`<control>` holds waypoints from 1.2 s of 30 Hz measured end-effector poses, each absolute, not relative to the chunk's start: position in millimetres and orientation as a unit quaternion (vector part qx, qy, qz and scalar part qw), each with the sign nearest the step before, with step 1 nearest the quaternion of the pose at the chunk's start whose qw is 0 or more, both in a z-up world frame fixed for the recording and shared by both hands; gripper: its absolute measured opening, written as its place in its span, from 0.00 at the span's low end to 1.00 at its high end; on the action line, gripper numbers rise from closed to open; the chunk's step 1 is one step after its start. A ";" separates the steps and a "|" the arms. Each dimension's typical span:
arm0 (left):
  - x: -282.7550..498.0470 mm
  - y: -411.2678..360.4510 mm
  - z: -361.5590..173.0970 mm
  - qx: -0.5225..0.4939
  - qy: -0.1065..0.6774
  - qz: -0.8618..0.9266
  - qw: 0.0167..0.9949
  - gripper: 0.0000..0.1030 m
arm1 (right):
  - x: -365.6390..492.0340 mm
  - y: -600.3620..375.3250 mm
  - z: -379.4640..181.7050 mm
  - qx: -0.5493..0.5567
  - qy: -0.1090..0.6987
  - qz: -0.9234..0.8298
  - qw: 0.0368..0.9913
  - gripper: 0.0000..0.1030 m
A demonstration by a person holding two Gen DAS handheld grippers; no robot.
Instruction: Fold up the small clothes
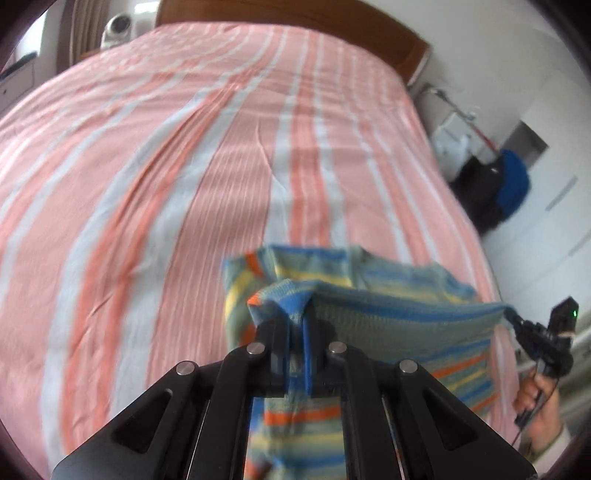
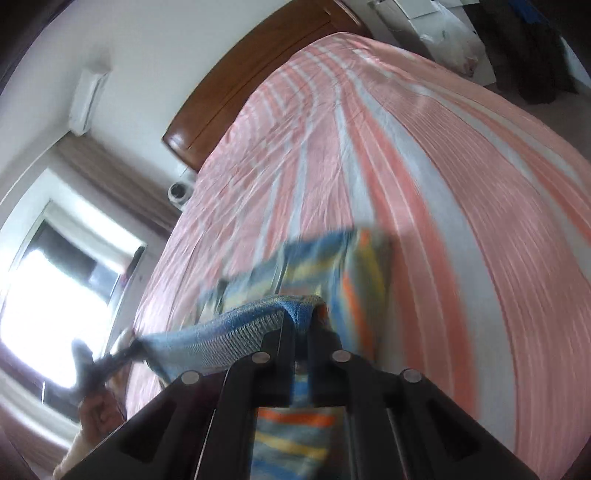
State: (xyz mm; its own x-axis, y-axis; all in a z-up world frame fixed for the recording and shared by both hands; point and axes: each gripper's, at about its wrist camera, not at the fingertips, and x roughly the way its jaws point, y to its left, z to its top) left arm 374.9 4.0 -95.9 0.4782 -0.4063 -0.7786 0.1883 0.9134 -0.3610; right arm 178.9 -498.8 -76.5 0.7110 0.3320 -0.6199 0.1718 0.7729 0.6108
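A small striped garment point(image 1: 373, 295) in blue, green, yellow and orange hangs stretched between both grippers above the bed. My left gripper point(image 1: 293, 325) is shut on one corner of its blue-edged hem. My right gripper point(image 2: 301, 332) is shut on the other corner; the garment point(image 2: 332, 266) droops below and ahead of it. The right gripper also shows at the right edge of the left wrist view point(image 1: 517, 321), pinching the far end of the hem. The left gripper shows blurred at the left of the right wrist view point(image 2: 125, 354).
The bed point(image 1: 184, 166) has a pink and white striped sheet and a wooden headboard point(image 1: 332, 22). Bags and dark clothes point(image 1: 491, 184) stand on the floor beside the bed. A white device point(image 1: 118, 29) sits by the headboard. A bright window point(image 2: 48, 295) is at left.
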 end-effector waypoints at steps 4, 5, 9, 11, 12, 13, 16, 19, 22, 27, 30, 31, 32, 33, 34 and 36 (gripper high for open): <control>407.9 -4.6 -130.7 -0.123 0.510 -0.145 0.839 0.14 | 228.4 -507.3 -109.1 0.362 0.387 0.028 0.848 0.08; 410.6 -2.0 -133.5 -0.127 0.514 -0.137 0.837 0.31 | 237.2 -511.0 -119.1 0.377 0.391 0.023 0.839 0.11; 398.3 33.6 -118.4 -0.177 0.480 -0.137 0.848 0.67 | 232.7 -530.6 -120.4 0.426 0.360 0.001 0.830 0.32; 389.3 42.2 -108.3 -0.171 0.476 -0.154 0.849 0.69 | 221.5 -539.2 -102.5 0.427 0.332 0.000 0.841 0.39; 382.5 44.4 -101.1 -0.163 0.479 -0.176 0.844 0.69 | 218.7 -540.5 -91.6 0.412 0.338 0.006 0.846 0.42; 378.8 43.5 -96.9 -0.154 0.484 -0.196 0.839 0.69 | 218.9 -536.7 -81.5 0.389 0.361 0.021 0.847 0.42; 368.7 21.2 -88.5 -0.103 0.534 -0.284 0.790 0.74 | 225.5 -509.9 -68.2 0.333 0.442 0.095 0.827 0.42; 367.2 -11.8 -98.6 -0.079 0.580 -0.346 0.733 0.77 | 239.4 -474.6 -87.2 0.321 0.527 0.149 0.772 0.43; 378.8 -43.9 -108.7 -0.048 0.586 -0.303 0.750 0.74 | 272.2 -443.3 -129.6 0.331 0.582 0.155 0.727 0.43; 383.9 -26.4 -81.6 -0.114 0.540 -0.284 0.784 0.79 | 310.4 -452.7 -102.5 0.397 0.393 0.123 0.820 0.43; 368.5 -22.9 -71.2 -0.093 0.529 -0.320 0.780 0.85 | 304.0 -453.5 -75.0 0.386 0.355 0.135 0.841 0.55; 364.2 -26.7 -71.9 -0.082 0.533 -0.339 0.770 0.86 | 300.7 -451.2 -71.3 0.371 0.367 0.138 0.842 0.55; 363.0 -33.8 -77.2 -0.063 0.543 -0.360 0.756 0.86 | 295.0 -448.1 -68.0 0.351 0.379 0.142 0.845 0.55; 358.6 -43.4 -85.8 -0.035 0.554 -0.373 0.743 0.86 | 284.5 -445.3 -66.7 0.335 0.386 0.147 0.847 0.55; 358.0 -50.6 -94.1 -0.010 0.558 -0.369 0.743 0.86 | 275.5 -445.3 -66.2 0.324 0.394 0.152 0.847 0.55; 366.7 -59.3 -116.1 0.031 0.567 -0.324 0.757 0.83 | 252.8 -440.0 -72.8 0.303 0.420 0.159 0.840 0.55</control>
